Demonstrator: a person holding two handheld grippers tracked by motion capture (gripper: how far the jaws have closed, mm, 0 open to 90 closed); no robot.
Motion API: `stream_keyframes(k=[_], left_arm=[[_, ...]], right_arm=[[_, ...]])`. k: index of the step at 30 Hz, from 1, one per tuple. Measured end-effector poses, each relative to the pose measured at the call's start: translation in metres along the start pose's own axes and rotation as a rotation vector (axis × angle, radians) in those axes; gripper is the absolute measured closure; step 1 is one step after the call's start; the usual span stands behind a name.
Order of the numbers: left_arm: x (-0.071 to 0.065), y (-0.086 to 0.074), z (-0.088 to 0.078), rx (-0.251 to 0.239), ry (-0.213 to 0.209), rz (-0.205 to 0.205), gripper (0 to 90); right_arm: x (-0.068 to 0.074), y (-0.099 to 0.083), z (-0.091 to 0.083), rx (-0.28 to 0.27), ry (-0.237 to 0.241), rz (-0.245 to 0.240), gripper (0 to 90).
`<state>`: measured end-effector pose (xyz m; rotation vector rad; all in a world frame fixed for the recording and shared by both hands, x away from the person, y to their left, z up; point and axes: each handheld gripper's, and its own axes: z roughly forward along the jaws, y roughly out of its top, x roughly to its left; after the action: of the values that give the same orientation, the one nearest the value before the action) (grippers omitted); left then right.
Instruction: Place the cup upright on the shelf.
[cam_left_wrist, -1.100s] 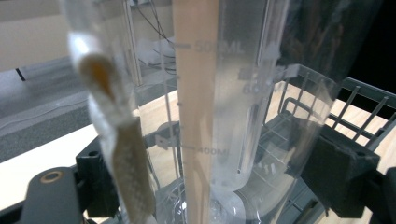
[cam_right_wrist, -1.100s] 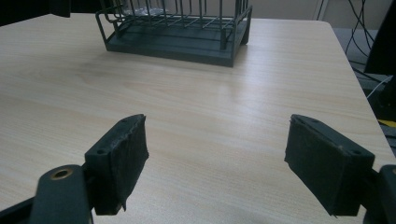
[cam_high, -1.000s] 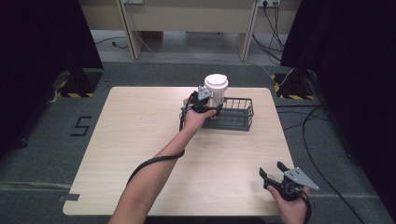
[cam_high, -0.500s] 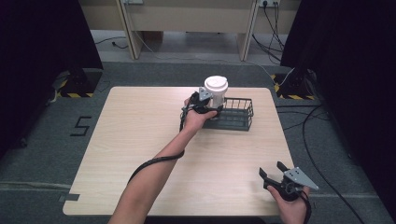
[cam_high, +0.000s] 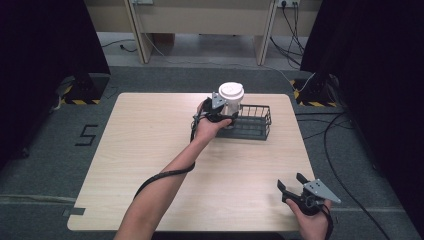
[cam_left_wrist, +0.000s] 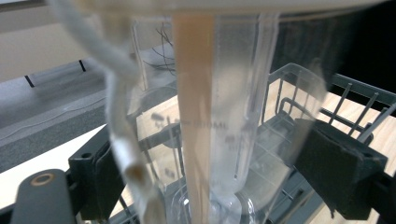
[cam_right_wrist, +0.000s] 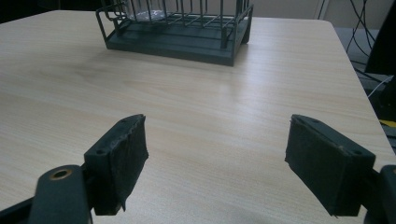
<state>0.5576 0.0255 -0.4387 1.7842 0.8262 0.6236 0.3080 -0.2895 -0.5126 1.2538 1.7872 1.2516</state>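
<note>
Up near the top centre of the high view, our left gripper (cam_high: 220, 111) has its fingers clamped on a clear plastic cup (cam_high: 231, 100) with a white lid, held at the left end of the dark wire basket (cam_high: 252, 122). We judge the cup is either going in or coming out; its base sits low inside the basket wall, so the job looks about midway. Down at the lower right of that frame, our right gripper (cam_high: 295, 187) waits over the tabletop (cam_high: 150, 145), fingers spread and empty.

Across the middle of the left gripper view, the cup (cam_left_wrist: 219, 116) stands upright between both pads, squeezed from either side, with basket wires (cam_left_wrist: 359, 100) behind it at right.

Along the top of the right gripper view sits the basket (cam_right_wrist: 182, 30), well apart from our wide-open fingers (cam_right_wrist: 121, 163).
</note>
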Motion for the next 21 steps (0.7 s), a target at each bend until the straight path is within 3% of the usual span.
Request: stream_keyframes(k=[12, 21], left_arm=[[-0.003, -0.002, -0.022, -0.003, -0.018, 0.035, 14.5], [-0.003, -0.004, -0.038, -0.006, -0.03, 0.037, 14.5]], right_arm=[[0.0, 0.0, 0.0, 0.006, -0.003, -0.002, 21.2], [0.0, 0.0, 0.0, 0.006, -0.005, -0.004, 21.2]])
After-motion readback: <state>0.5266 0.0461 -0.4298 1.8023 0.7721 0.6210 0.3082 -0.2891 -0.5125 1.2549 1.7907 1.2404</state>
